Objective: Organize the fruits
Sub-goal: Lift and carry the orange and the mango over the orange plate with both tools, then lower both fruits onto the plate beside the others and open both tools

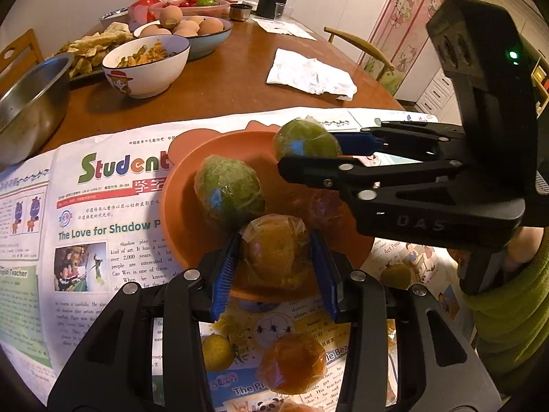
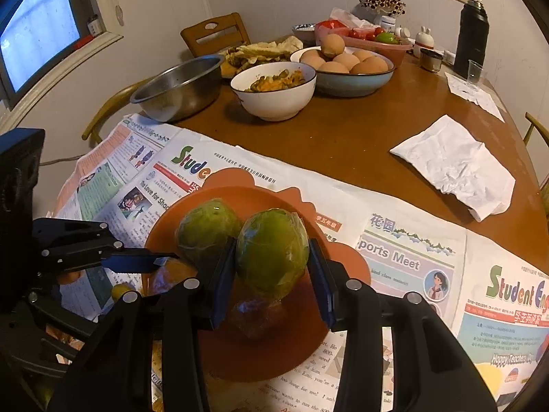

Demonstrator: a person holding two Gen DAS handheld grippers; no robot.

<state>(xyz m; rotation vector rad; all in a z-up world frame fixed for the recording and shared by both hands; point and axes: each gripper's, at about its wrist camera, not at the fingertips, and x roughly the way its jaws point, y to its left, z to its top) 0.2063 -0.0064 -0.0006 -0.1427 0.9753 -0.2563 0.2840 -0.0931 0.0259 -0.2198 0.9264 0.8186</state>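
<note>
Landmark: orange plate [image 1: 178, 213] on the newspaper [image 1: 103, 240], counter's near edge.

Nearest, short of the plate's near rim: a wrapped orange fruit [image 1: 291, 364] and a small yellow one [image 1: 216, 352] lie loose on the paper, not yet sorted.

At the near rim: left gripper [image 1: 278, 267], blue fingers [image 1: 223, 274] clamped on a film-wrapped yellow-orange fruit [image 1: 274, 250], pads pressing both flanks; the fruit sits over the rim, and whether it rests on the plate or hangs clear I can't tell.

On the plate, mid: a wrapped green fruit [image 1: 230, 192]; a darker reddish one [image 2: 257, 316] in shadow beside it.

Over the plate, far-right side: right gripper [image 2: 272, 274] holds a second green fruit [image 2: 272, 250], fingers closed on its widest part; it looks raised off the plate.

Handling, judged: round, firm, moderately heavy; the cling film makes them slick, so squeeze across the equator, not the ends, w/ steady pressure; too hard risks bruising, too light and they slip or roll. Set down gently in the dish's hollow so they don't roll out.

Beyond the plate: white bowl [image 2: 274, 92] of food, steel bowl [image 2: 178, 86], bowl of eggs [image 2: 346, 65], crumpled tissue [image 2: 456, 168], black flask [image 2: 471, 34] at the far edge.
</note>
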